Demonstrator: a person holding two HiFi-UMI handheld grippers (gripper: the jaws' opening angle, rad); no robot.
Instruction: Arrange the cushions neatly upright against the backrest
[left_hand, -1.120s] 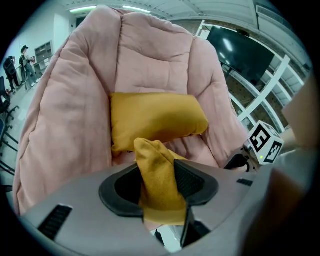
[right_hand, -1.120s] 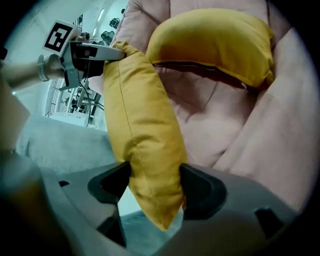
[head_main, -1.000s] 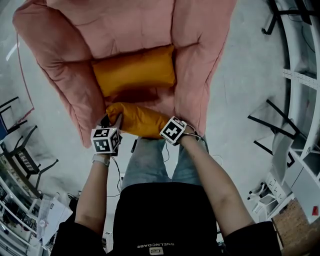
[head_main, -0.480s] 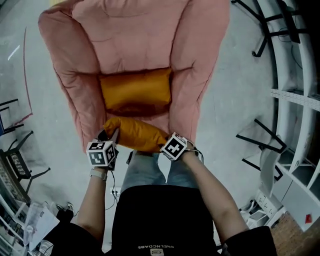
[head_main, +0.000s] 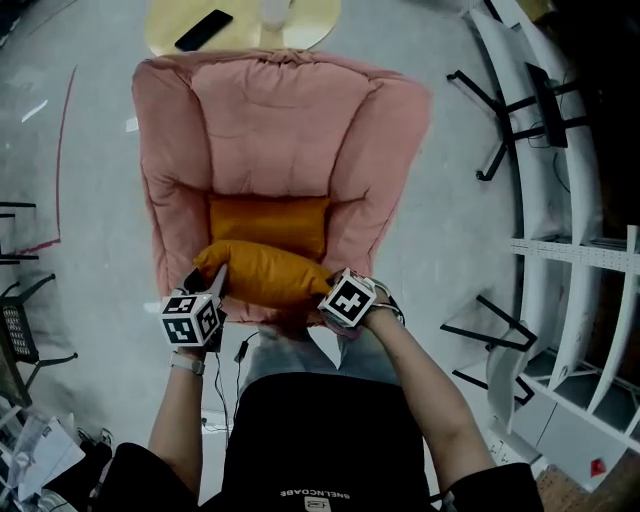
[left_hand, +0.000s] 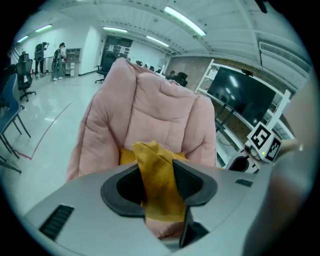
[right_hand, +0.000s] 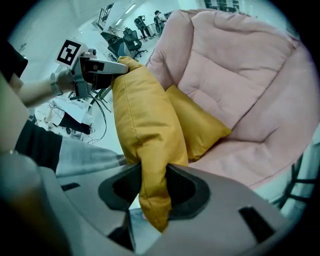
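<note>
Grey office floor surrounds a pink padded armchair (head_main: 280, 120), with white shelving (head_main: 600, 260) to the right and a small round table (head_main: 310, 30) beyond the backrest. One orange cushion (head_main: 268, 225) is seen standing at the rear of the seat, leaning on the backrest. A second orange cushion (head_main: 262, 272) is held across the seat's front edge between both grippers. The left gripper (head_main: 212, 288) is clamped on its left end, with a bunched corner of fabric pinched between the fingers (left_hand: 125, 186). The right gripper (head_main: 332, 297) is clenched on the opposite corner, the cloth squeezed narrow between its fingers (right_hand: 184, 190). This cushion is judged light, soft and easily deformed, and its cloth should offer good grip; nothing fragile is involved. Sag in the middle is to be expected, so the two end corners are judged the best holds for controlling tilt when it is set upright.
</note>
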